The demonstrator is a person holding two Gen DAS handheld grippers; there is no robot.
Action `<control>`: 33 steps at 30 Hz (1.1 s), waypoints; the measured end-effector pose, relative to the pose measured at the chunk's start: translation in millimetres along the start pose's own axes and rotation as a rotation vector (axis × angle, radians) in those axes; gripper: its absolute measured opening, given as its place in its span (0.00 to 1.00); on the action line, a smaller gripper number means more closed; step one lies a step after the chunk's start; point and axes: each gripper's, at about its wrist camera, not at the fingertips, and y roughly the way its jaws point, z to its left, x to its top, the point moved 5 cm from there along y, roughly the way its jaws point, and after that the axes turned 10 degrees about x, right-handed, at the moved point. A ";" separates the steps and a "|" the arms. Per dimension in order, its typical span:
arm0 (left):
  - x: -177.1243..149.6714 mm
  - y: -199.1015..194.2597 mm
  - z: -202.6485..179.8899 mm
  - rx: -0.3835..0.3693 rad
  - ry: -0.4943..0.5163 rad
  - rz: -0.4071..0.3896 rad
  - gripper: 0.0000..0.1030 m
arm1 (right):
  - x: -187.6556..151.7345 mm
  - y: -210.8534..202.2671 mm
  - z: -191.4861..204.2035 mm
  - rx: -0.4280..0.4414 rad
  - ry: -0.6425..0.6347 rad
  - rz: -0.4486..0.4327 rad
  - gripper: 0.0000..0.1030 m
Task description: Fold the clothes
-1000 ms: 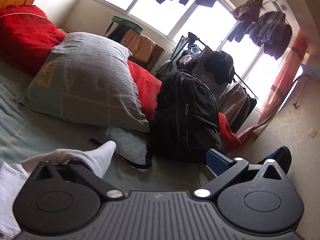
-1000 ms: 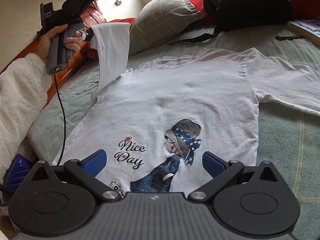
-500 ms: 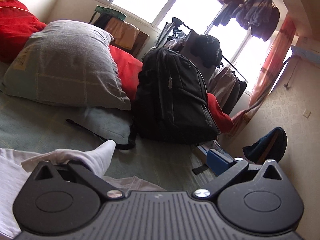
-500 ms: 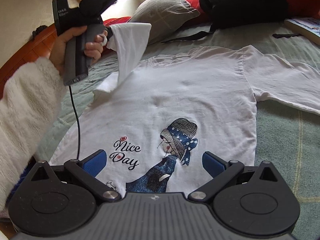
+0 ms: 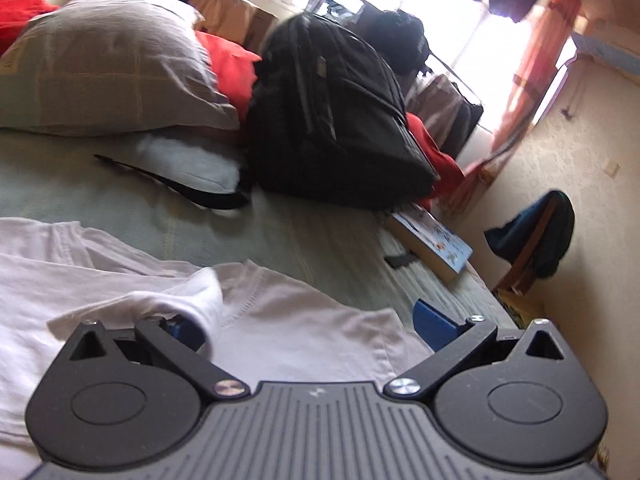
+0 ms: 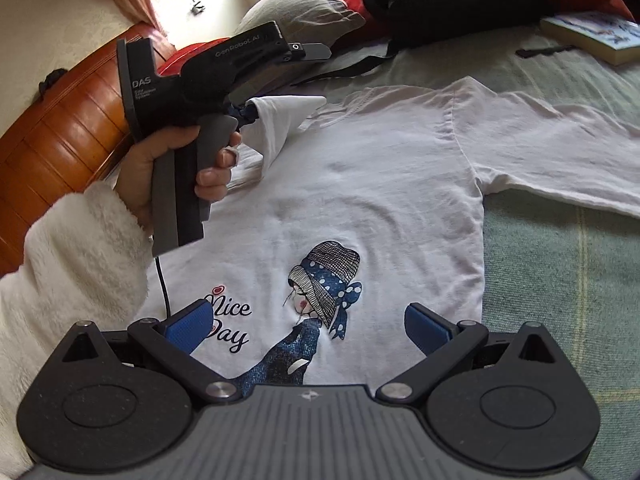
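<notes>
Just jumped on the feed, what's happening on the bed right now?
A person is folding a white T-shirt spread print-side up on the bed. The left tool, held in the person's hand, carries one sleeve over the shirt's chest; the left wrist view shows fabric draped on one finger, but not how the jaws stand. The right tool hovers open over the hem, holding nothing. The other sleeve lies flat.

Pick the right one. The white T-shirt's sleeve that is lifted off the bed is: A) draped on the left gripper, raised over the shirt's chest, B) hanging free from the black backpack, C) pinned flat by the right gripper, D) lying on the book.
A: the sleeve hangs from the left gripper, held in a hand above the T-shirt, while the right gripper stands open and empty near the hem.
</notes>
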 end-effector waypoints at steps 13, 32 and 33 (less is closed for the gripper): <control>-56.5 20.7 -19.5 -0.047 0.276 0.196 0.99 | 3.8 -4.8 -15.2 -0.032 0.067 -0.039 1.00; -30.0 12.3 -25.3 -0.058 0.213 0.069 0.99 | 6.6 -7.9 -28.0 -0.035 0.109 -0.062 1.00; -32.4 11.3 -32.9 -0.094 0.249 0.074 0.99 | 6.5 -7.2 -28.1 -0.039 0.109 -0.060 1.00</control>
